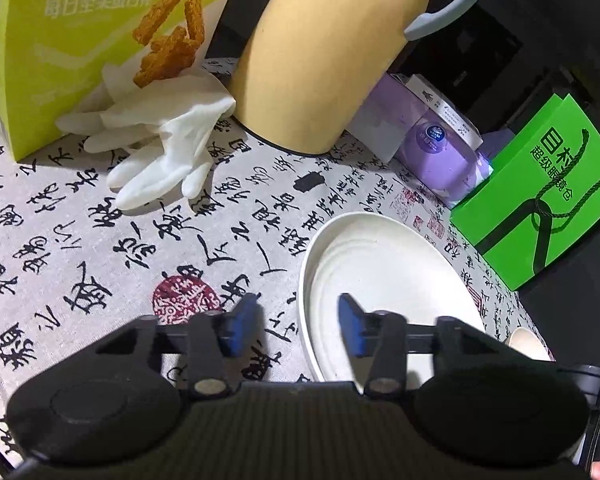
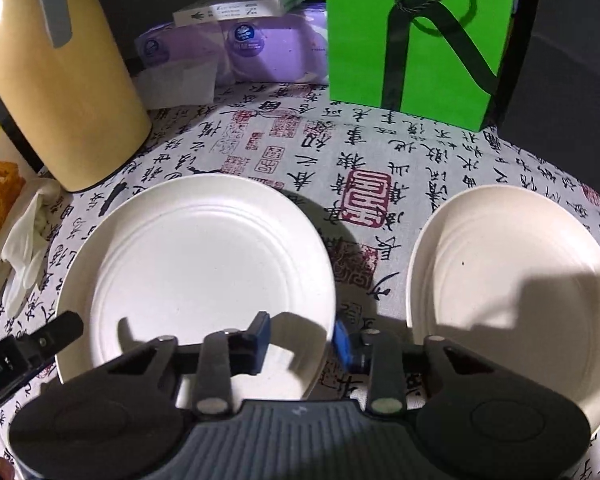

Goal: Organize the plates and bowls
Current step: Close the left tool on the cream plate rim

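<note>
A white plate [image 1: 380, 272] lies flat on the calligraphy tablecloth [image 1: 140, 240]. My left gripper [image 1: 296, 326] straddles its left rim: one blue pad hangs over the cloth, the other over the plate's inside, with a gap on both sides. In the right wrist view the same plate [image 2: 204, 260] fills the left half. My right gripper [image 2: 302, 340] straddles its near right rim, the left pad inside the plate and the right pad just outside the edge. A cream bowl [image 2: 512, 292] sits to the right, apart from the plate; its edge [image 1: 528, 344] shows in the left wrist view.
A yellow kettle [image 1: 320, 52] with a grey handle, white gloves [image 1: 168, 148] and a yellow-green snack box [image 1: 72, 40] stand at the back left. Purple tissue packs [image 2: 252, 48] and a green paper bag [image 2: 416, 32] line the back. The table edge falls off behind the bag.
</note>
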`<state>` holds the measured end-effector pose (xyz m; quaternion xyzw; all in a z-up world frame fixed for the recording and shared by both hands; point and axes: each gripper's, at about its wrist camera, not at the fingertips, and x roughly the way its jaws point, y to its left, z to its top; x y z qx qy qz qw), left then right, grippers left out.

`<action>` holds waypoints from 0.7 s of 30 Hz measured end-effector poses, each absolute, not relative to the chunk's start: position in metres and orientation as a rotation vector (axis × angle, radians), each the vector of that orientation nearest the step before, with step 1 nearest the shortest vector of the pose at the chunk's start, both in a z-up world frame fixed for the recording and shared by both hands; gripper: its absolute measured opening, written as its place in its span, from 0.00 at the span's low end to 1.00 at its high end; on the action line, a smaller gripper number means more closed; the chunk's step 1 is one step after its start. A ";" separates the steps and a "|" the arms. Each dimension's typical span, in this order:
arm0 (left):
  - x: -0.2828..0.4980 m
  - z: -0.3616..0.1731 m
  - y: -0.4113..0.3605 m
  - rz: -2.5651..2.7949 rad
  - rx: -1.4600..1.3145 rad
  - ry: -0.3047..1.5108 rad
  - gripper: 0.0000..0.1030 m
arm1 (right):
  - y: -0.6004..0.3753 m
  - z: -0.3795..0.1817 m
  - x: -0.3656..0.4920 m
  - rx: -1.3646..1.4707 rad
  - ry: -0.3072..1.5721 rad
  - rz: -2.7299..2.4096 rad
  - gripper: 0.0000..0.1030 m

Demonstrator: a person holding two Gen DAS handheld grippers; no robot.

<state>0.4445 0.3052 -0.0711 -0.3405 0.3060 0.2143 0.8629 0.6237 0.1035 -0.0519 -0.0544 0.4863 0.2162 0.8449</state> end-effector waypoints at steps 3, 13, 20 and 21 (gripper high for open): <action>0.445 -0.073 0.305 0.456 -0.715 0.645 0.30 | 0.103 -0.052 0.623 -0.105 1.024 0.457 0.28; 0.447 -0.076 0.305 0.455 -0.709 0.658 0.14 | 0.104 -0.051 0.620 -0.122 1.004 0.440 0.23; 0.447 -0.074 0.304 0.457 -0.689 0.652 0.12 | 0.106 -0.049 0.615 -0.139 0.985 0.460 0.15; 0.447 -0.074 0.304 0.462 -0.682 0.651 0.12 | 0.106 -0.049 0.615 -0.138 0.984 0.464 0.15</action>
